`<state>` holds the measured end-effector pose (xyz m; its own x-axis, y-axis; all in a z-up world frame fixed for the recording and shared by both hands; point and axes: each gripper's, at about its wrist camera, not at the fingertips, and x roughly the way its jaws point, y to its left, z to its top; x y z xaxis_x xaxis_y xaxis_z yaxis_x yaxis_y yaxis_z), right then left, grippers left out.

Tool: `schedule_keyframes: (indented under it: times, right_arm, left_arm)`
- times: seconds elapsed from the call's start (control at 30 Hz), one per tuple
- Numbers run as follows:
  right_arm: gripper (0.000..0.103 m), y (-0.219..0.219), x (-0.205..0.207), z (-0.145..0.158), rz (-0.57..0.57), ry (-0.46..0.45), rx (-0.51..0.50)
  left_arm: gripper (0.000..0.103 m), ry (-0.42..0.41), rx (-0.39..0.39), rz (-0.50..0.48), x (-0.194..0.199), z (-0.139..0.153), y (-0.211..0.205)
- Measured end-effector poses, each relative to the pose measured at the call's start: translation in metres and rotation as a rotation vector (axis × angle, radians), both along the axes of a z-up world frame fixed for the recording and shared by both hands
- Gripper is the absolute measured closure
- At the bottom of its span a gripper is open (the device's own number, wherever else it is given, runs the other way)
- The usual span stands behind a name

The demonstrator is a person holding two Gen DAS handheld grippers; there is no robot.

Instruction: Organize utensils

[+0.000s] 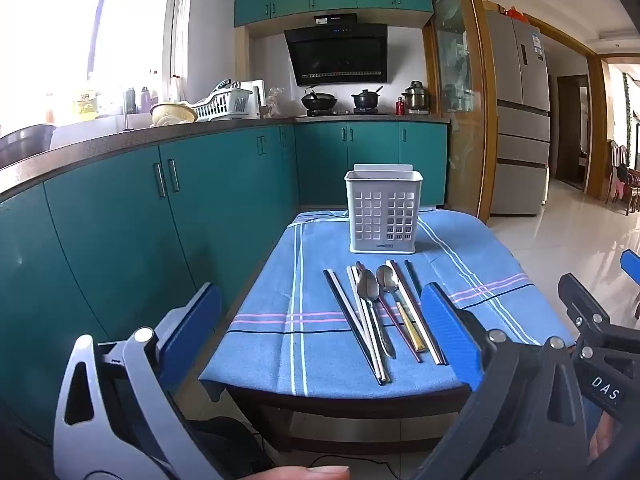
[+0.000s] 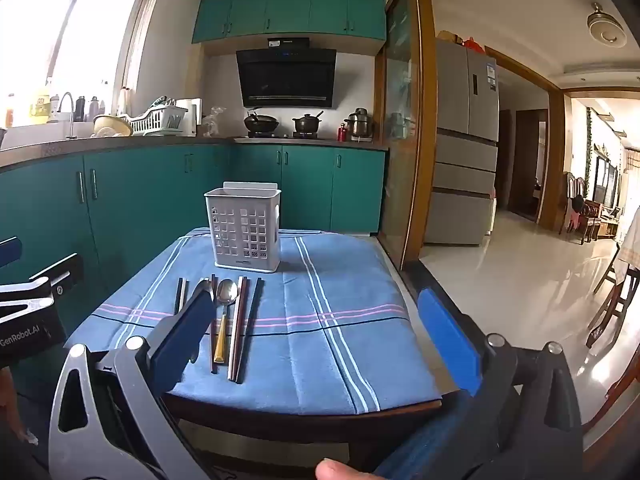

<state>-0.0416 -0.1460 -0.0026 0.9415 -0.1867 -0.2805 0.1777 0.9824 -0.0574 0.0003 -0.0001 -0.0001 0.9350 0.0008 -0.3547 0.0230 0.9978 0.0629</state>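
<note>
A white perforated utensil holder (image 1: 383, 212) (image 2: 244, 228) stands upright at the far end of a small table covered by a blue striped cloth (image 1: 276, 356) (image 2: 352, 344). In front of it lie two metal spoons (image 1: 368, 289) (image 2: 226, 293), one with a gold handle (image 1: 412, 330), among several chopsticks (image 1: 352, 322) (image 2: 238, 330), all pointing toward the holder. My left gripper (image 1: 320, 332) hovers open before the table's near edge, holding nothing. My right gripper (image 2: 316, 338) is also open and holds nothing; its left finger (image 2: 182, 338) hides part of the utensil row.
Teal cabinets (image 1: 120, 216) and a counter run along the left and back, with a stove and pots (image 2: 280, 124). A fridge (image 2: 466, 140) and tiled floor lie to the right, and wooden chairs (image 2: 612, 300) stand at the far right. A thumb (image 2: 340, 470) shows at the bottom edge.
</note>
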Motion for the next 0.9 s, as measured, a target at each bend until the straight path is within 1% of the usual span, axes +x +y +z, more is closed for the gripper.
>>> schedule_keyframes:
  times: [0.9]
  right_arm:
    - [0.003, 0.0014, -0.0008, 0.0012, 0.004, 0.003, 0.013]
  left_arm:
    - [0.004, 0.008, 0.005, 0.003, 0.0003, -0.0030, -0.0013]
